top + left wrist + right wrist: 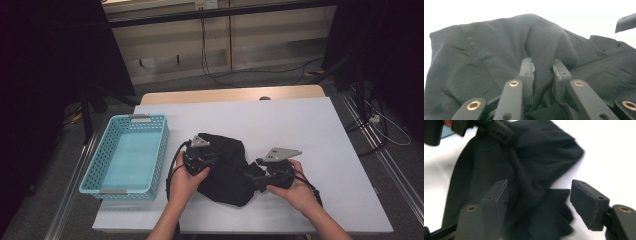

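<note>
A crumpled black cloth (227, 167) lies in the middle of the white table (310, 125). My left gripper (200, 159) sits at the cloth's left side, its jaws pinched on a raised fold of the cloth (544, 50). The left gripper (543, 72) has that fold bunched between its two pads. My right gripper (257, 175) is at the cloth's right edge, open, with the cloth (529, 170) lying between and under its wide-apart jaws. The right gripper (539, 197) hovers over a ruffled edge of the fabric. The left gripper (496, 131) also appears at the top left of the right gripper view.
A turquoise perforated basket (127, 155) stands empty on the table's left side. The table's wooden far edge (230, 94) borders a floor with cables. Bare white surface spreads right of the cloth and behind it.
</note>
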Demonstrator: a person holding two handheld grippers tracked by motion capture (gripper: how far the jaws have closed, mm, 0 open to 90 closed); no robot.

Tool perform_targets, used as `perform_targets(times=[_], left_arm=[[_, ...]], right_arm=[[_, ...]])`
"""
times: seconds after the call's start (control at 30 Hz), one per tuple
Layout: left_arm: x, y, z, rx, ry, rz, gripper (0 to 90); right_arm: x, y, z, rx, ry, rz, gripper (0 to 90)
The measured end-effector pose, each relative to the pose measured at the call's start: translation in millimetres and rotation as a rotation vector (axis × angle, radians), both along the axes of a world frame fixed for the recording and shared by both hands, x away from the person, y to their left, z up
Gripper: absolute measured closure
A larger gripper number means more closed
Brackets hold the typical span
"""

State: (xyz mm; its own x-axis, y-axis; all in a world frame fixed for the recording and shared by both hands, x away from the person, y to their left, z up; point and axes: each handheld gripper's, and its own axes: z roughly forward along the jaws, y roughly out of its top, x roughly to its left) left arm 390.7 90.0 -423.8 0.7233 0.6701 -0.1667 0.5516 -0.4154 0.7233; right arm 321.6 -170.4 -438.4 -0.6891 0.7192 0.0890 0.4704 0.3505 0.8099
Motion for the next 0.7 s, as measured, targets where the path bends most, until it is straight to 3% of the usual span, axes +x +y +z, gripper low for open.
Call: perform_targets(times=[0.07, 0.1, 0.13, 0.17, 0.2, 0.27, 0.33, 0.4, 0.57, 0.7], left_arm=[[0.6, 4.1, 3.2, -0.033, 0.003, 0.014, 76.3], [1.0, 7.4, 5.5, -0.049, 0.005, 0.023, 76.4], [2.1, 15.7, 10.9, -0.075, 0.013, 0.037, 80.1], [2.1, 15.7, 10.9, -0.075, 0.013, 0.037, 81.2], [3.1, 20.6, 13.4, -0.087, 0.014, 0.041, 83.2], [4.7, 32.6, 18.7, -0.119, 0.011, 0.07, 84.7], [5.4, 36.5, 20.1, -0.123, 0.001, 0.081, 85.3], [6.9, 48.2, 25.3, -0.162, -0.005, 0.114, 85.3], [9.5, 59.3, 26.5, -0.172, -0.018, 0.157, 85.4], [11.8, 62.0, 22.6, -0.153, -0.025, 0.182, 85.2]], right_arm=[[0.4, 7.4, -4.8, -0.035, 0.017, 0.011, 41.1], [0.7, 9.4, -7.6, -0.048, 0.023, 0.021, 51.5], [0.1, 11.5, -10.8, -0.046, 0.027, 0.052, 69.2], [0.1, 11.5, -10.8, -0.046, 0.027, 0.052, 69.2], [-0.8, 11.7, -10.1, -0.041, 0.026, 0.077, 86.1], [-2.9, 11.5, -7.4, -0.02, 0.021, 0.1, 88.4], [-5.6, 10.7, -5.8, -0.015, 0.031, 0.121, 88.8], [-10.1, 9.9, -5.2, -0.006, 0.037, 0.146, 88.9], [-21.4, 9.3, -2.0, 0.026, 0.064, 0.22, 88.9], [-29.7, 12.7, -0.9, 0.01, 0.064, 0.266, 88.6]])
